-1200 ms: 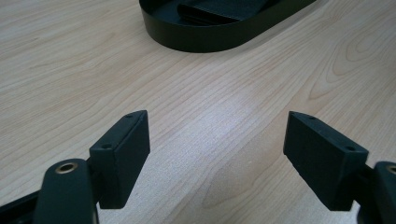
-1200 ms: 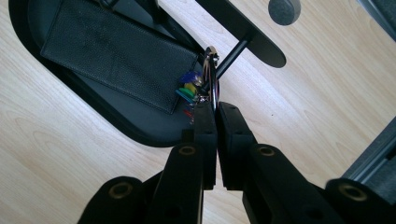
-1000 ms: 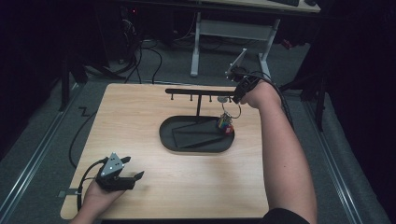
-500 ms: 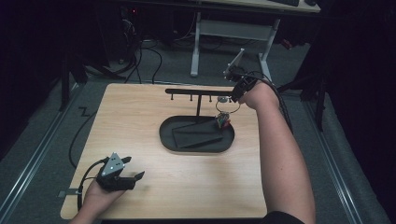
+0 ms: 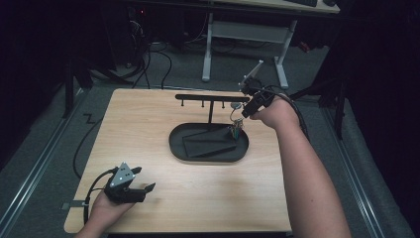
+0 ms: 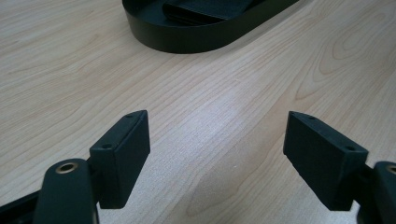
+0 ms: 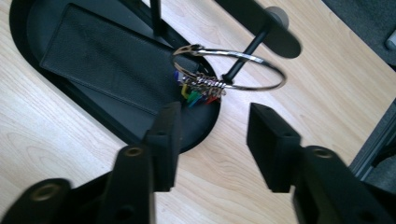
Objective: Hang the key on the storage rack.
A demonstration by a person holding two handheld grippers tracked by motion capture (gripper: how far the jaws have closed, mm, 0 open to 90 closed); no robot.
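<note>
Hanging on the rack's peg (image 7: 246, 52), the key ring (image 7: 232, 67) sits beyond the right hand-held gripper's (image 7: 214, 140) just-opening, empty jaws.

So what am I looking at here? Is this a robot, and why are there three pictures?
There is no robot arm: a person holds a two-jaw tool in each hand. The high view looks down on a wooden table; the other two pictures come from small cameras riding on the tools, looking along their black jaws.

On the table stands a black oval tray with a T-shaped rack rising from it. A metal key ring with small coloured tags hangs on a peg at the rack's end.

The right gripper sits just short of the ring; its jaws have just been opening, and nothing is between them. The left gripper rests near the table's front edge, open and empty.
</note>
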